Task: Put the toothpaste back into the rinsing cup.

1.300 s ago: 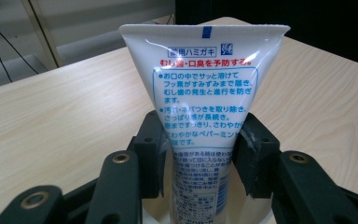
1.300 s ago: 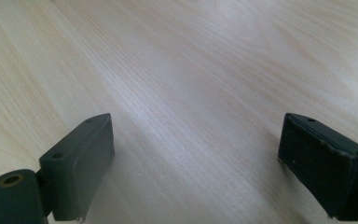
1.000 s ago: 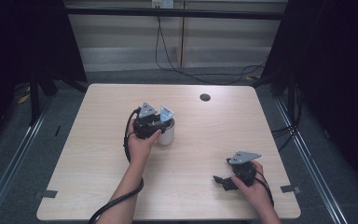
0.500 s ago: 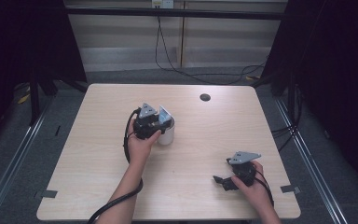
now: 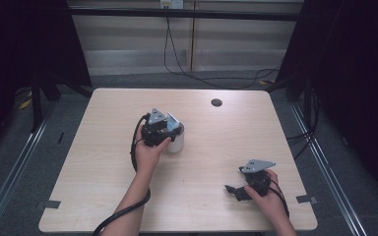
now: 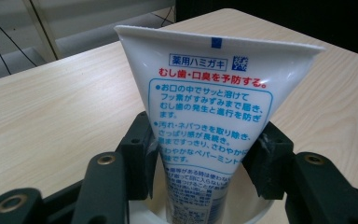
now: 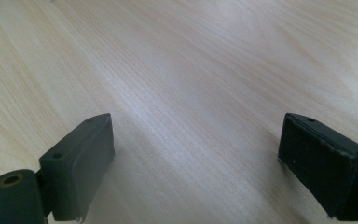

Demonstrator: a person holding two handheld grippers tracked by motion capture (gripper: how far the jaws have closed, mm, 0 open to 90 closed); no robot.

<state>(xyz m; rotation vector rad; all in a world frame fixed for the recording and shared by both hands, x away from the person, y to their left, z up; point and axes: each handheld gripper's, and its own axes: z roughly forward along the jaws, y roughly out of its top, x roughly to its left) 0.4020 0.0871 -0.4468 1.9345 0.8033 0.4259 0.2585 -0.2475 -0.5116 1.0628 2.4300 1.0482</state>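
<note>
Pale wood grain covers the worktop [image 5: 103, 172], which stands in a dim room with dark curtains at either side and cables hanging at twelve o'clock. From the high view, the left gripper [image 5: 163, 129] sits near the centre of the worktop, right over a white cup [image 5: 176, 144], while the right gripper [image 5: 241, 189] rests low toward five o'clock, well apart from the cup. A small dark disc [image 5: 216, 102] lies alone toward one o'clock.

Along the left gripper view, the jaws are closed partway onto a white toothpaste tube [image 6: 209, 107], pressing its two sides below the flat crimped end, which points up. The tube's lower part stands inside the cup [image 6: 144, 212], whose rim shows at six o'clock between the jaws. The step looks to be seating the tube in the cup, or drawing it out; either way the move should run straight along the cup's axis, since a sideways pull would likely tip the light cup. The squeeze should stay gentle, as the soft tube will buckle.

Along the right gripper view, the jaws stand wide apart over bare worktop [image 7: 191, 93], holding nothing; that gripper could steady the cup.
</note>
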